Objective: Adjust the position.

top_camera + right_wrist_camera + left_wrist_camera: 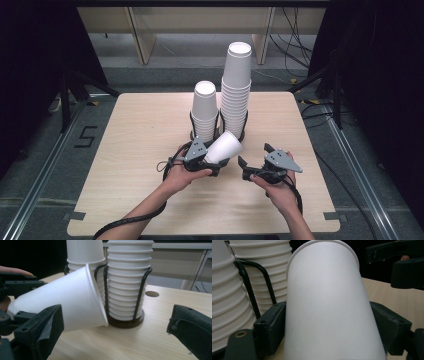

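A single white paper cup [224, 147] lies tilted in my left gripper [212, 163], which is shut on its lower body; the rim points up toward the stacks. In the left gripper view the cup [327, 307] sits between both black jaws. Right behind it stand a shorter stack of white cups [205, 112] and a taller stack [236, 85], each in a black wire holder. My right gripper [254, 154] is open just right of the cup, not touching it. In the right gripper view the cup [70, 305] hangs beside the left jaw, its rim close to the taller stack [127, 282].
The wire holder's round dark base [126, 323] rests on the light wooden table [140, 150]. A small round hole [151, 293] is in the tabletop behind the stacks. Black curtains flank the table, and cables lie on the floor at the right.
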A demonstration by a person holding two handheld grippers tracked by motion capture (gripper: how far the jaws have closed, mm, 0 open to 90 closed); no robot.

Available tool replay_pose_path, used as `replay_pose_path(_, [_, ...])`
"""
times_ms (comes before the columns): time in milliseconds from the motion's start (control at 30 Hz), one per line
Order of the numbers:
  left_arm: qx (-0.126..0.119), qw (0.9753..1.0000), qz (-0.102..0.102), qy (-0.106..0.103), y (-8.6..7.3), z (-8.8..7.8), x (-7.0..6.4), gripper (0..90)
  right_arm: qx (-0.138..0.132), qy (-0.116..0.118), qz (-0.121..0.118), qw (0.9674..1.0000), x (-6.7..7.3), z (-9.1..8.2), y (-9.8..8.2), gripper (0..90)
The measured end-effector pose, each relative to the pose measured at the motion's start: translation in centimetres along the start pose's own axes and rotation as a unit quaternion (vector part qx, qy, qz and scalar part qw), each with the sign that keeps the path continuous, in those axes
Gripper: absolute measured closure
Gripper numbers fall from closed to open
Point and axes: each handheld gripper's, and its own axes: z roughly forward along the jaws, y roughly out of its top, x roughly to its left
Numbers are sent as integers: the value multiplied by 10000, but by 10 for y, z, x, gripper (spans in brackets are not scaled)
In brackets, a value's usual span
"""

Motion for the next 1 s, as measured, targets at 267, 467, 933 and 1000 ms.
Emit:
replay_pose_path(267, [-60, 10000, 17, -9, 1, 4, -1, 192, -105, 188, 948, 9953, -1, 4, 3, 5])
replay_pose_path(467, [-38, 10000, 38, 4, 3, 5, -2, 191, -112, 222, 1295, 9913, -1, 7, 1, 4])
replay_pose_path(933, [-61, 10000, 33, -9, 4, 6, -4, 190, -194, 257, 1725, 9845, -2, 10, 1, 4])
replay_pose_path(1000, [-74, 10000, 54, -10, 4, 7, -4, 190, -203, 332, 1880, 9814, -2, 11, 1, 4])
